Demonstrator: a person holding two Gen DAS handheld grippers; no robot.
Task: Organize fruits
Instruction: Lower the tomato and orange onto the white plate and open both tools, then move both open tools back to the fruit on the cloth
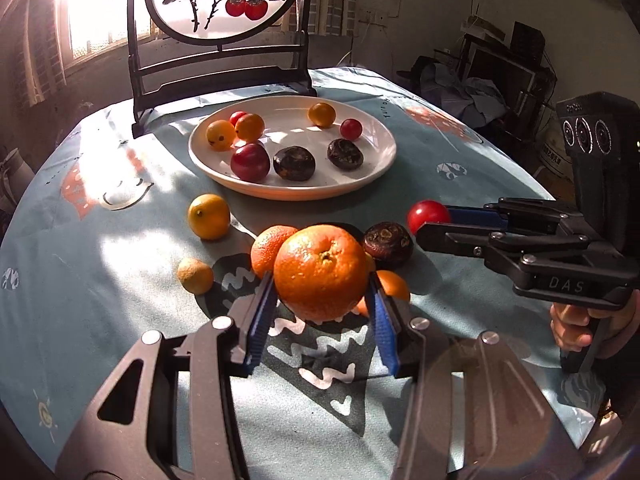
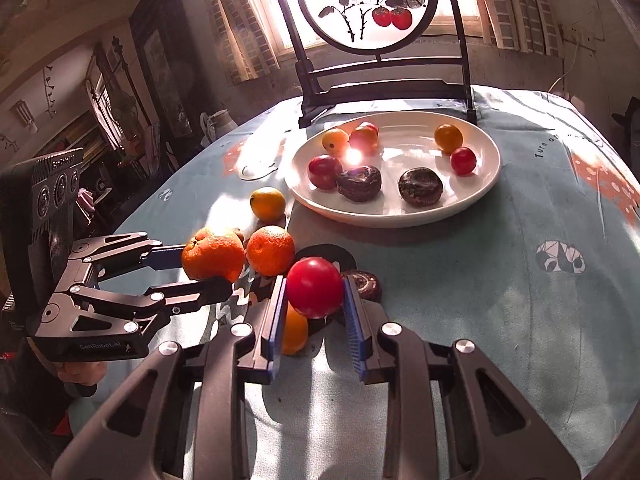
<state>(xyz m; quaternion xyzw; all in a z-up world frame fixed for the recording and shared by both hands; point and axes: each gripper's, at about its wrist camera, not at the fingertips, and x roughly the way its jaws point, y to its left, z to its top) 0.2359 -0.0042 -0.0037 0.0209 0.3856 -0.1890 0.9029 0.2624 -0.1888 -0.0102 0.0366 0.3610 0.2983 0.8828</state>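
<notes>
My left gripper [image 1: 322, 292] is shut on a large orange [image 1: 320, 272], held a little above the tablecloth; in the right wrist view the same left gripper [image 2: 208, 268] carries the orange [image 2: 212, 254] at the left. My right gripper [image 2: 315, 292] is shut on a red round fruit [image 2: 315, 286]; the left wrist view shows this right gripper [image 1: 434, 224] with the red fruit [image 1: 426, 214] at the right. A white plate [image 1: 372, 168] at the back holds several small fruits. Loose on the cloth lie a second orange [image 1: 266, 246], a yellow fruit [image 1: 209, 216] and a dark brown fruit [image 1: 387, 244].
A dark wooden stand with a round painted panel [image 1: 220, 4] rises behind the plate. A small dull yellow fruit [image 1: 195, 276] lies left of the oranges. The round table's cloth edge [image 1: 24, 320] curves near on the left. A hand [image 1: 572, 324] grips the right gripper's handle.
</notes>
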